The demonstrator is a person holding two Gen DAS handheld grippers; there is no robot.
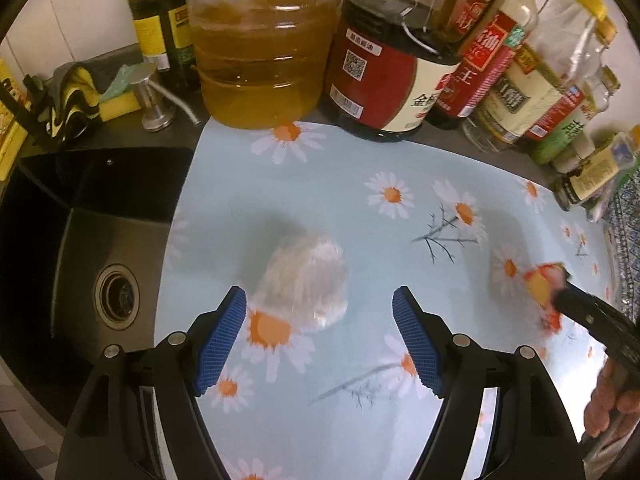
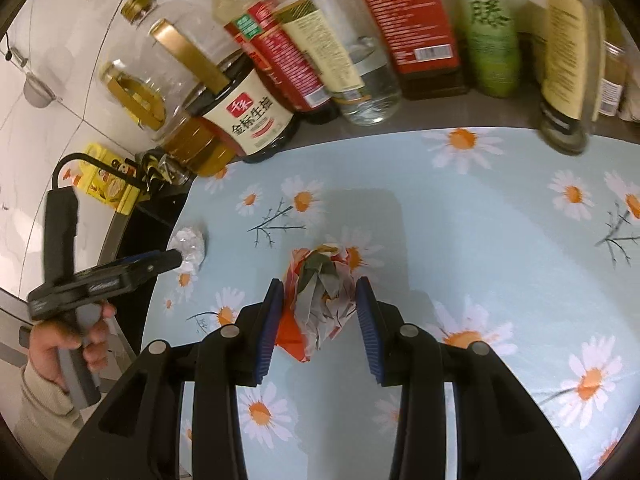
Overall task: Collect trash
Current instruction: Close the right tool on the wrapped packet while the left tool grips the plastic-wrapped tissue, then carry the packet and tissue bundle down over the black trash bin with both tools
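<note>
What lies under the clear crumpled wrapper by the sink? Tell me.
The clear crumpled wrapper rests on the daisy-print mat; an orange-centred daisy shows at its near edge. Whatever print lies directly beneath is blurred by the plastic.

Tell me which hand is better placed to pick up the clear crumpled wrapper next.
Left. Its left gripper is open right over the clear crumpled wrapper near the sink. The right gripper is already shut on the orange crumpled wrapper.

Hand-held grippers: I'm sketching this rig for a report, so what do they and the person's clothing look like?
Each hand-held gripper, left and right, has a black plastic body, silver pivot pins and blue ribbed fingers. A black pistol-style handle shows, and a cream knitted sleeve.
</note>
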